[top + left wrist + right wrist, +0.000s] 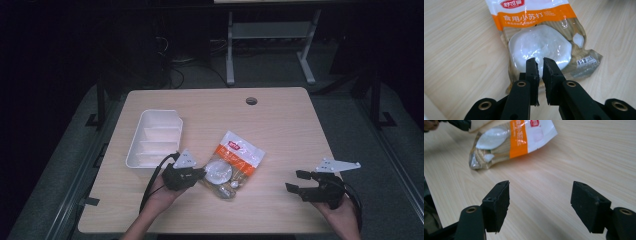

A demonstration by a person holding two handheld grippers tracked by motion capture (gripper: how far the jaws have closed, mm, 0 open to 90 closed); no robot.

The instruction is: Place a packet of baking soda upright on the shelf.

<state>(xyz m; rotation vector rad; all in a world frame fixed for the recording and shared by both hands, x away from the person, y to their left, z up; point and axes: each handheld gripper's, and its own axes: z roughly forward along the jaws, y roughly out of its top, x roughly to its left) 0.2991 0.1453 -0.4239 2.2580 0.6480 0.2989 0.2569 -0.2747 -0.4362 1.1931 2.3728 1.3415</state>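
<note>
The left hand-held gripper (199,173) sits at the near-left edge of a plastic pouch of white powder (233,165), its jaws drawn almost together with only a thin slit between them; in the left gripper view (540,65) the tips hover over the pouch's bulging white middle, and whether they touch the film or pinch any of it cannot be told. The right hand-held gripper (295,181) is held well apart from the pouch, over the near-right part of the table, with its jaws spread wide and nothing between them; the right gripper view (540,202) shows bare wood in the gap. The table (280,130) is pale wood with a round cable hole (251,101) near its far edge, standing in a dark room with grey carpet and a grey metal frame (270,42) behind it. The pouch lies flat near the table's middle, orange band and white top pointing away from the person. A white divided tray (154,138) rests left of the pouch; its compartments look empty.
</note>
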